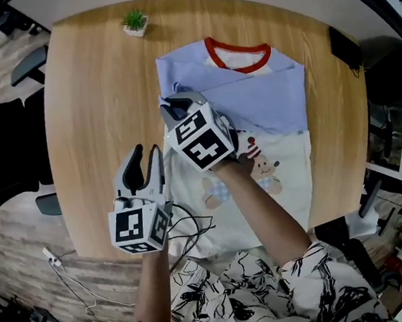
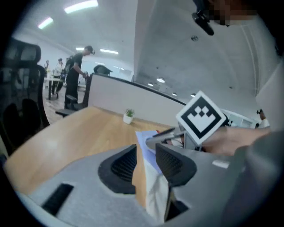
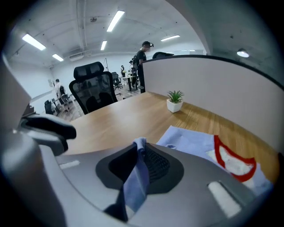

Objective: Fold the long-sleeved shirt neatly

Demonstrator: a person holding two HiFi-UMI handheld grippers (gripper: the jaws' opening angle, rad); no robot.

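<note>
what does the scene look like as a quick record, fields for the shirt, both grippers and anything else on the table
surface: light wooden table
garment: long-sleeved shirt, blue top, red collar, cream bear-print front, spread on the table, collar away from the person
left gripper: jaws apart, beside the shirt's cream edge, pressing nothing
right gripper: shut on a fold of the shirt's blue cloth
other: small potted green plant in a white pot, near the far edge, apart from the shirt

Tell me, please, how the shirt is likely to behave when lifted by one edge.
Probably floppy: the bit of shirt pinched in the right gripper hangs limp. Likely light, as its thin layers lie flat on the table.
</note>
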